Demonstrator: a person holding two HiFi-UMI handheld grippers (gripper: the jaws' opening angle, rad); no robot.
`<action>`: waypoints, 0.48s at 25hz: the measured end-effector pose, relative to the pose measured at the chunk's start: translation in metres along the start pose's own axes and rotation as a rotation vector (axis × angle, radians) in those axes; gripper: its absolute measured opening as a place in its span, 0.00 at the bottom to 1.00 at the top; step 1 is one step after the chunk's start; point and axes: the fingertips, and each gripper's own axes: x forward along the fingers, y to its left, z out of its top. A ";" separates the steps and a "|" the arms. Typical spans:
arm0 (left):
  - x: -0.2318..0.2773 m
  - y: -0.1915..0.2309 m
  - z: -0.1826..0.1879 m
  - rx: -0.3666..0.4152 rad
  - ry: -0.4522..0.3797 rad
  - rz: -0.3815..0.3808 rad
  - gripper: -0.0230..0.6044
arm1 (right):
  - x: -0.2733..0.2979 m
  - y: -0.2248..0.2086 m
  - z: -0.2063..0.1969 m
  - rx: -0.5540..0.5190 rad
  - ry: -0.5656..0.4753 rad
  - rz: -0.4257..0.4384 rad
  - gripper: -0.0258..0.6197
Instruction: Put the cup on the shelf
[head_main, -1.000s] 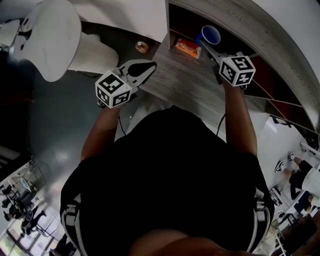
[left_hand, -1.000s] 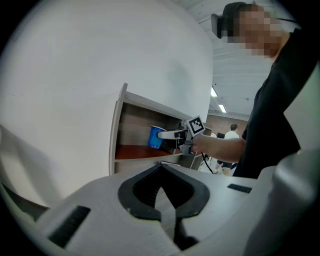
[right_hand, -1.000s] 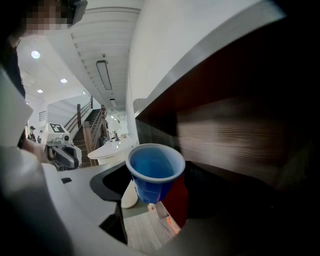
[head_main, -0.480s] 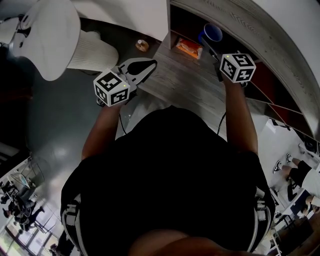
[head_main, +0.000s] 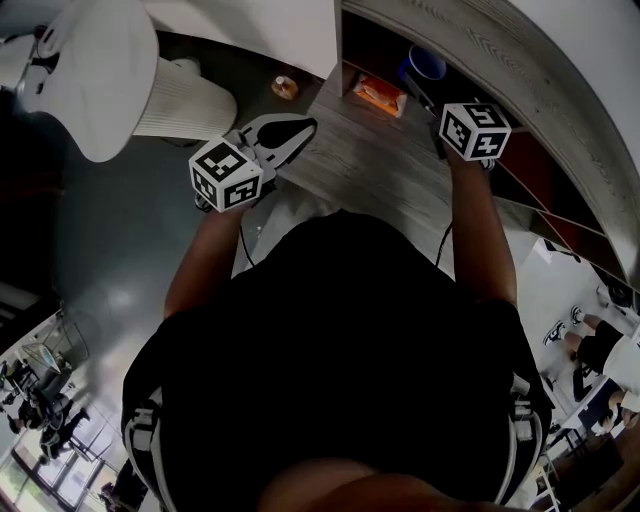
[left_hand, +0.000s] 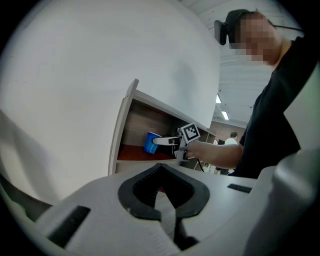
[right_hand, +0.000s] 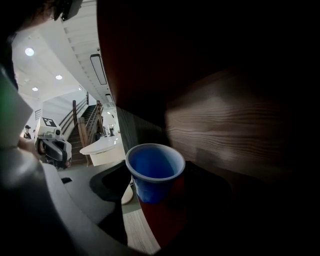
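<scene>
Grey wood-grain table below both grippers, wooden shelf unit with dark reddish inside along far side. Right gripper pokes into end compartment, jaws clamped on blue plastic cup, mouth up. Can't tell if cup base touches shelf floor. Orange packet near cup. Left gripper over table edge, jaws together, nothing between them.
</scene>
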 end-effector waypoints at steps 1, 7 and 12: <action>0.001 0.000 0.000 -0.001 0.001 0.000 0.06 | 0.001 -0.001 -0.001 0.000 0.002 0.000 0.55; 0.004 0.002 0.001 0.007 0.007 -0.002 0.06 | 0.006 -0.008 -0.003 -0.011 0.009 -0.020 0.55; 0.006 0.002 -0.002 0.008 0.013 -0.002 0.06 | 0.010 -0.012 -0.006 -0.052 0.034 -0.056 0.55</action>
